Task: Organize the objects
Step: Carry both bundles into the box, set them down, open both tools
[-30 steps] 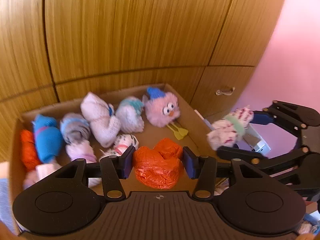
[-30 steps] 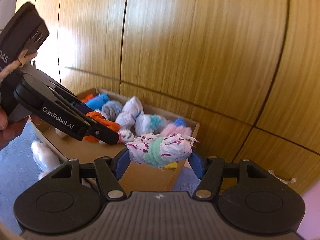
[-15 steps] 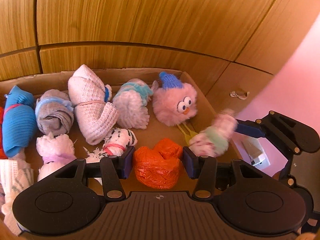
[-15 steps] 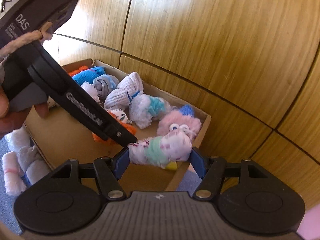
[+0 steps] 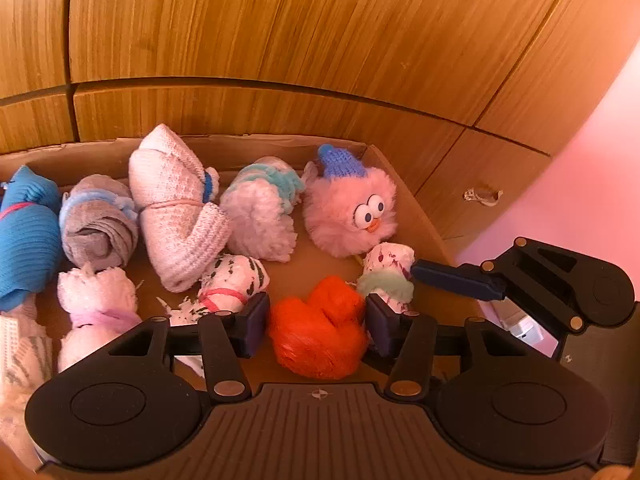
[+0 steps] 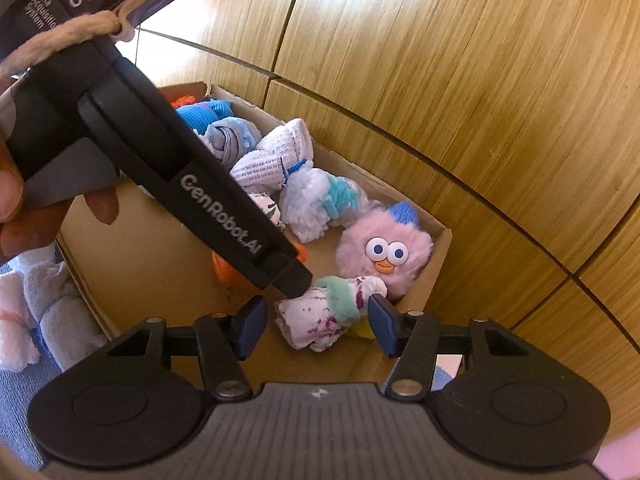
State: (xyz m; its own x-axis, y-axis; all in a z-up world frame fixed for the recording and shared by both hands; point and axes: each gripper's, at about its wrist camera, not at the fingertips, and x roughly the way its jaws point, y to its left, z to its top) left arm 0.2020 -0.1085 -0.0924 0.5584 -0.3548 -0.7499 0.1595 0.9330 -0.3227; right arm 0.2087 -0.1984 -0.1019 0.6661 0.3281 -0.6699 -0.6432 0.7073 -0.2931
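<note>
A cardboard box (image 5: 416, 208) (image 6: 436, 272) holds several rolled sock bundles. My left gripper (image 5: 316, 322) is shut on an orange bundle (image 5: 320, 328) low over the box floor. My right gripper (image 6: 316, 324) is open; a white bundle with purple specks and a mint band (image 6: 332, 312) lies loose between its fingers on the box floor, also in the left wrist view (image 5: 388, 276). A pink fluffy toy with a blue hat (image 5: 352, 212) (image 6: 384, 252) sits just behind it in the box's right corner.
White, grey, blue and zebra-patterned bundles (image 5: 176, 200) fill the box's back and left. More bundles (image 6: 36, 300) lie outside the box on a blue surface. Wooden cabinet panels (image 5: 280, 40) stand right behind the box. A pink wall (image 5: 580, 168) is at right.
My right gripper came down into the box with the speckled bundle and opened, leaving it on the floor by the pink toy. My left gripper lowered with the orange bundle still held.
</note>
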